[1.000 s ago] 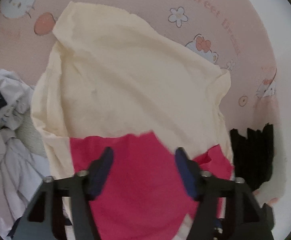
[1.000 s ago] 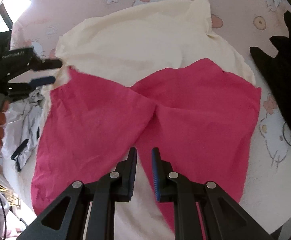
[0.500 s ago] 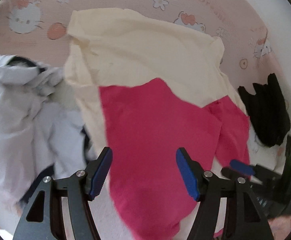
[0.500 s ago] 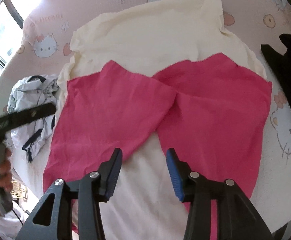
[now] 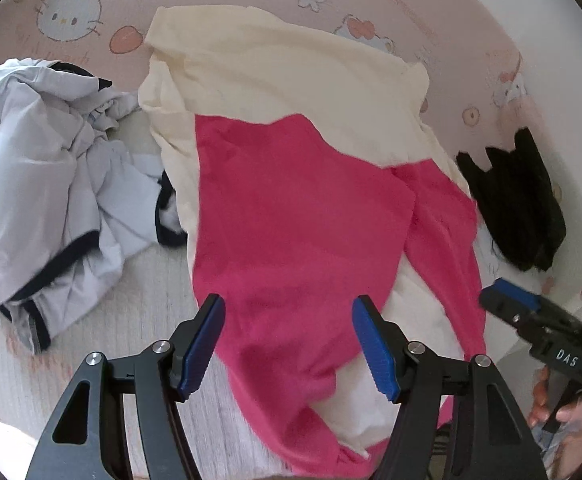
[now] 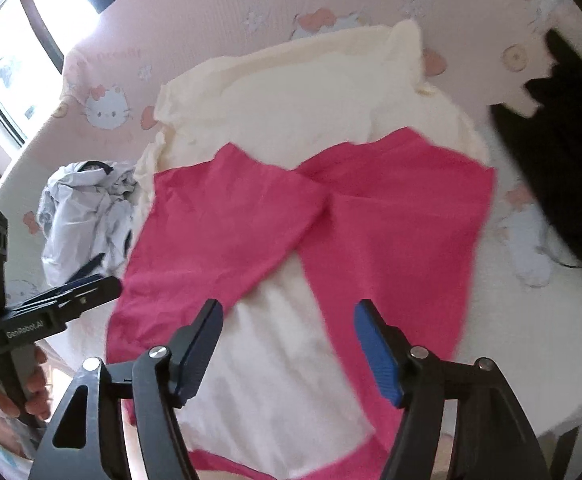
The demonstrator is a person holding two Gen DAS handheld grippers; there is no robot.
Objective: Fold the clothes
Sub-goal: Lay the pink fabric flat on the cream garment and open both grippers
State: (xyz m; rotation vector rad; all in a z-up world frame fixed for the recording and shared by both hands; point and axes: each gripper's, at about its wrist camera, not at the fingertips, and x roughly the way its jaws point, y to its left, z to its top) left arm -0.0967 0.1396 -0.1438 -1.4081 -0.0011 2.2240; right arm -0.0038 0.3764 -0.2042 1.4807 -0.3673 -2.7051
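**Both tongs let go and backed off the pink fold**

Nearest the cameras, the right gripper [image 6: 287,344] stood with its blue-padded jaws spread wide and nothing between them; a second earlier those jaws had been nearly closed low over the cloth, and half a second earlier they were part-way apart. The left gripper [image 5: 289,342] was likewise spread and empty, and it had pulled back, so more of the bed showed around it than before.

Just beyond the jaws lay the bright pink cotton garment [image 6: 391,224], its two side panels turned inward and meeting near the top, a wedge of pale fabric showing between them lower down. It rested on the wide cream-yellow cloth [image 6: 291,100], which was spread flat beneath it on the pink cartoon-cat bedsheet [image 6: 211,28].

Judged from this, a side-fold stage was done and released; the pink piece looked only partly folded, with a lengthwise fold probably to come.

Farther left sat a crumpled white garment with navy trim [image 5: 39,184]; far right, a black garment [image 5: 519,204].
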